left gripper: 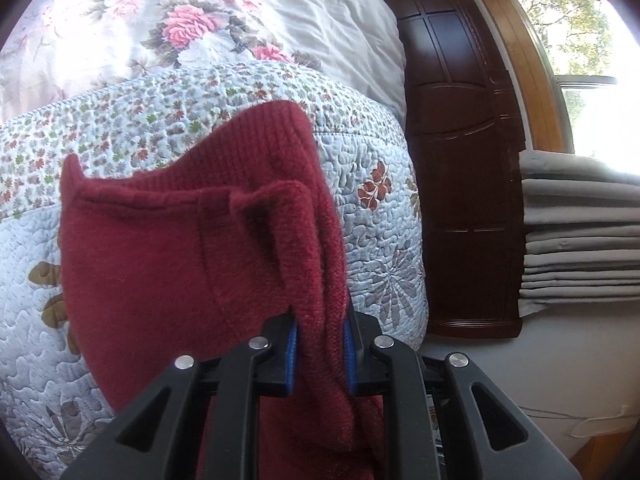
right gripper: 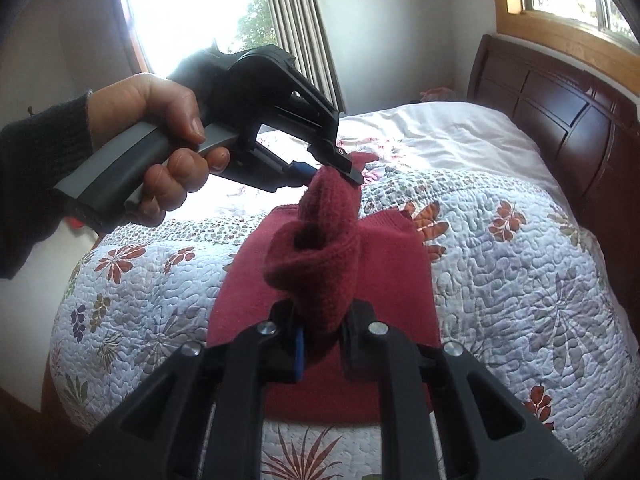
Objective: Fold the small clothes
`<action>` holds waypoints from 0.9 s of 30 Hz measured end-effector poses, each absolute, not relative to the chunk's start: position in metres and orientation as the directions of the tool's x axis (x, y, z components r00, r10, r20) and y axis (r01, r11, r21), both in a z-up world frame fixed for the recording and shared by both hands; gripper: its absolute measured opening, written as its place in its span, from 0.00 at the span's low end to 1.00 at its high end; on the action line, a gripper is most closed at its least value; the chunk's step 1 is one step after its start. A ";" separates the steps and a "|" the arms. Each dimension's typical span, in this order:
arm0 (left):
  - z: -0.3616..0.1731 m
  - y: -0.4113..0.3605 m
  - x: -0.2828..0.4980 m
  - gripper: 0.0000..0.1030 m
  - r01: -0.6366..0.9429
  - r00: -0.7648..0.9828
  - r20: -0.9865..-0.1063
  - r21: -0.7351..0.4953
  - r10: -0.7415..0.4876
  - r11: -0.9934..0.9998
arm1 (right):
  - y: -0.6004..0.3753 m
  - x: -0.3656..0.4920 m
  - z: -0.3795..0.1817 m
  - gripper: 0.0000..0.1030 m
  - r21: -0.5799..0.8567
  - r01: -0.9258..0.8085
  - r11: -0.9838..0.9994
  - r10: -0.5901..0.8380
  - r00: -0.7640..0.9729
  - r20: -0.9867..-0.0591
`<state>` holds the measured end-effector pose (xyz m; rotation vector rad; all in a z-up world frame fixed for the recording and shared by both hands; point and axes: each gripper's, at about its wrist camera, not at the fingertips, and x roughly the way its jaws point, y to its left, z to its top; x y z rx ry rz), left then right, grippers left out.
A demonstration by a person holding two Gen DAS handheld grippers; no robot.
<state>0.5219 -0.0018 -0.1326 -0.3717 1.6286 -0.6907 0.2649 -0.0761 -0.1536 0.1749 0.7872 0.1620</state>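
Observation:
A dark red knitted garment (left gripper: 168,264) hangs lifted over the quilted bed. My left gripper (left gripper: 320,344) is shut on a bunched edge of it, the cloth squeezed between the blue pads. In the right wrist view my right gripper (right gripper: 322,344) is shut on another bunched part of the same red garment (right gripper: 320,276). The lower part of the garment (right gripper: 380,264) lies flat on the quilt (right gripper: 520,280). A hand holds the left gripper (right gripper: 340,168) above the bed, pinching the garment's far tip.
The bed carries a floral quilt (left gripper: 60,340) and a rose-print cover with white bedding (left gripper: 320,12) behind. A dark wooden headboard (right gripper: 560,96) stands at the right. Folded grey cloth (left gripper: 580,232) is stacked beside it. Windows sit behind.

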 end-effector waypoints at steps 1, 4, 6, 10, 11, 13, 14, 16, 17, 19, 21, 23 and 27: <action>-0.137 -0.009 0.522 0.17 0.146 -0.189 -0.786 -0.615 -0.588 0.775 | -0.081 0.265 -0.157 0.11 0.231 -0.072 0.970 0.216 0.692 -0.688; -0.148 -0.027 0.520 0.17 0.158 -0.203 -0.810 -0.582 -0.550 0.798 | -0.100 0.264 -0.169 0.11 0.286 -0.051 0.957 0.243 0.683 -0.689; -0.155 -0.037 0.520 0.17 0.163 -0.211 -0.826 -0.557 -0.523 0.814 | -0.111 0.263 -0.178 0.11 0.328 -0.038 0.944 0.266 0.676 -0.688; -0.172 -0.056 0.515 0.17 0.181 -0.219 -0.858 -0.504 -0.465 0.844 | -0.132 0.262 -0.201 0.11 0.393 -0.005 0.920 0.299 0.657 -0.692; -0.176 -0.060 0.514 0.17 0.182 -0.222 -0.862 -0.496 -0.456 0.849 | -0.136 0.262 -0.206 0.11 0.405 0.002 0.914 0.306 0.652 -0.693; -0.183 -0.069 0.511 0.17 0.191 -0.225 -0.874 -0.473 -0.430 0.860 | -0.145 0.260 -0.216 0.11 0.444 0.015 0.896 0.332 0.642 -0.691; -0.185 -0.072 0.509 0.17 0.198 -0.225 -0.880 -0.461 -0.417 0.865 | -0.149 0.260 -0.221 0.11 0.465 0.020 0.885 0.348 0.635 -0.689; -0.190 -0.077 0.506 0.17 0.217 -0.221 -0.892 -0.439 -0.394 0.872 | -0.157 0.258 -0.231 0.11 0.508 0.029 0.861 0.381 0.626 -0.681; -0.192 -0.080 0.505 0.17 0.222 -0.214 -0.897 -0.430 -0.386 0.875 | -0.161 0.258 -0.237 0.11 0.536 0.037 0.844 0.401 0.621 -0.674; -0.194 -0.083 0.502 0.20 0.227 -0.199 -0.900 -0.428 -0.389 0.875 | -0.170 0.258 -0.249 0.11 0.583 0.061 0.810 0.433 0.609 -0.665; -0.195 -0.086 0.500 0.25 0.222 -0.188 -0.880 -0.471 -0.437 0.854 | -0.178 0.257 -0.262 0.11 0.634 0.091 0.768 0.467 0.598 -0.652; -0.193 -0.087 0.498 0.26 0.211 -0.177 -0.839 -0.543 -0.515 0.812 | -0.185 0.258 -0.279 0.11 0.676 0.124 0.726 0.501 0.578 -0.644; -0.174 -0.077 0.488 0.35 0.213 -0.110 -0.779 -0.625 -0.617 0.751 | -0.198 0.262 -0.327 0.14 0.801 0.187 0.568 0.638 0.515 -0.573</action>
